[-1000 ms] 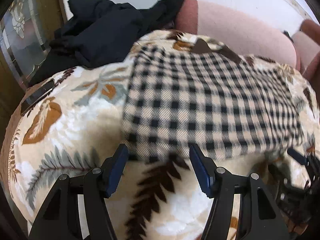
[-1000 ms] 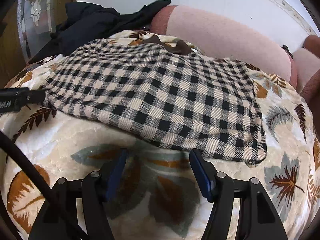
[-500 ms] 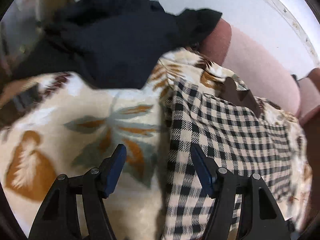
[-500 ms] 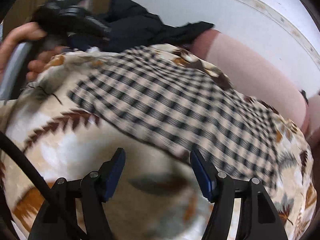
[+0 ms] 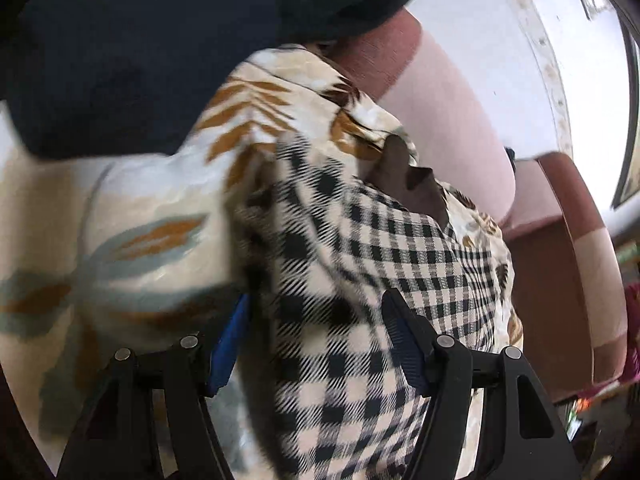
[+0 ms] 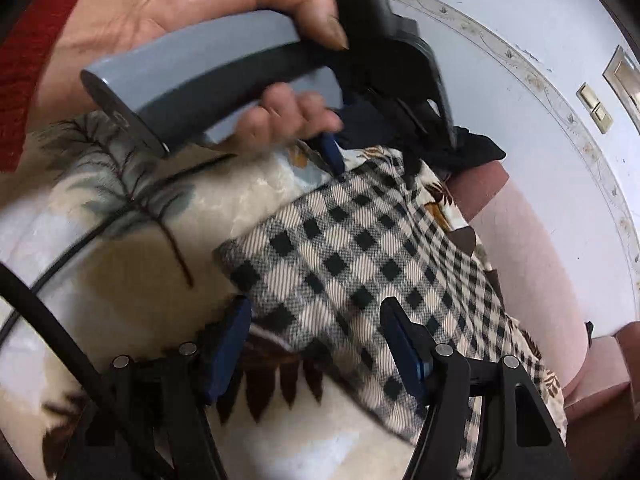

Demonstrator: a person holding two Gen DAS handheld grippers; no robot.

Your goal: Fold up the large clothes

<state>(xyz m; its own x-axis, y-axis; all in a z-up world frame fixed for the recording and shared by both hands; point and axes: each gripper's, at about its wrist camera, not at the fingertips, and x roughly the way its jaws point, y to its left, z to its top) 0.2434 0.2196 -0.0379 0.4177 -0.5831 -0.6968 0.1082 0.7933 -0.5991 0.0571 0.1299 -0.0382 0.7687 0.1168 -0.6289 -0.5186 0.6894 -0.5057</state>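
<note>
A folded black-and-cream checked garment (image 5: 404,248) lies on a leaf-patterned blanket (image 5: 132,216). My left gripper (image 5: 316,336) is open, its jaws either side of the garment's far left edge, low over the cloth. In the right wrist view the garment (image 6: 360,256) runs away to the right, and my right gripper (image 6: 316,340) is open with its jaws straddling the near left corner. The left gripper (image 6: 372,152) shows there from the side, held in a hand, its blue fingertip (image 6: 332,152) touching the far corner.
A pile of dark clothes (image 5: 132,40) lies behind the blanket at the left. A pink sofa back (image 5: 452,120) runs along the white wall. A black cable (image 6: 52,324) crosses the right wrist view at the lower left.
Both grippers swung left and closed in on the garment's left edge. The left went to the far corner, the right to the near corner. Both stayed open.
</note>
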